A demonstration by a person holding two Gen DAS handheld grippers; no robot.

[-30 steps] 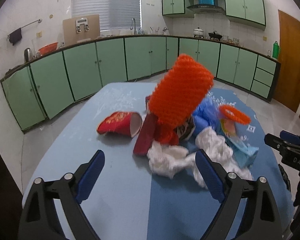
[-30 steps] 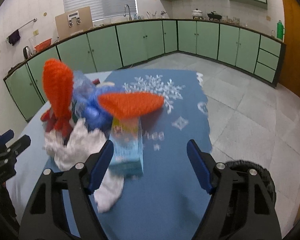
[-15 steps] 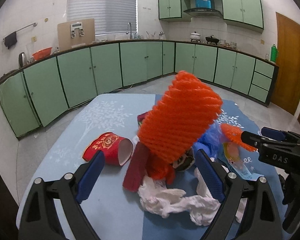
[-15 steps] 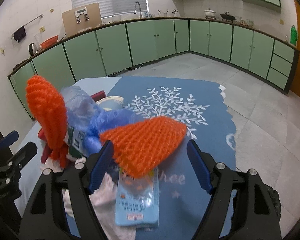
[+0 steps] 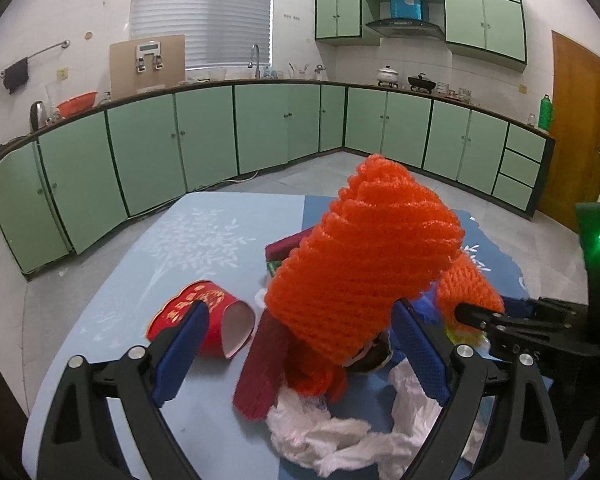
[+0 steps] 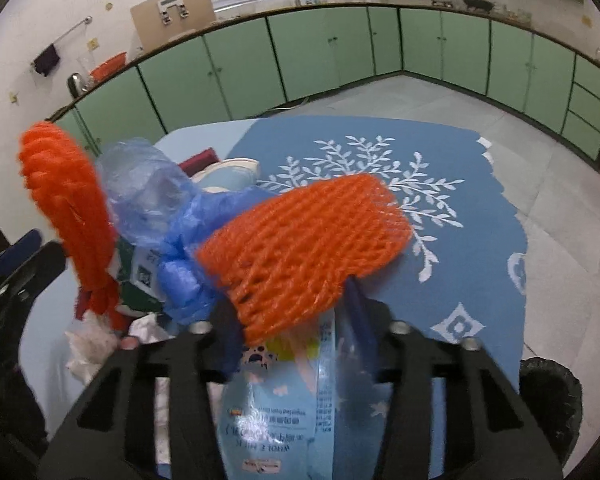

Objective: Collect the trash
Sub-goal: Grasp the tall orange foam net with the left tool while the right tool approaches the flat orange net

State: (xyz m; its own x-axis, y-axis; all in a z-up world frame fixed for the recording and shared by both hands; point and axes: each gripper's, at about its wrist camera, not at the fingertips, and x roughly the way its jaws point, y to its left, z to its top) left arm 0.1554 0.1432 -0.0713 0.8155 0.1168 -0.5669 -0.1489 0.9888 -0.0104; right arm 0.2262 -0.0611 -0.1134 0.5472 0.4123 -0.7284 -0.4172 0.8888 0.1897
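A trash pile lies on the blue tablecloth. A tall orange foam net stands in its middle, just beyond and between the fingers of my open left gripper. A red paper cup lies on its side at the left, and white tissue lies in front. My right gripper is closing on a smaller orange foam net. Its blue pads touch the sides of the net's near end. A light blue milk carton lies underneath.
A blue plastic bag and a crushed clear bottle sit in the pile, beside a dark red strip. A black bin shows at the table's lower right edge. Green cabinets ring the room.
Both grippers have moved in closer to the pile. The right jaws have narrowed from wide open onto the smaller orange net. The left jaws stay wide.
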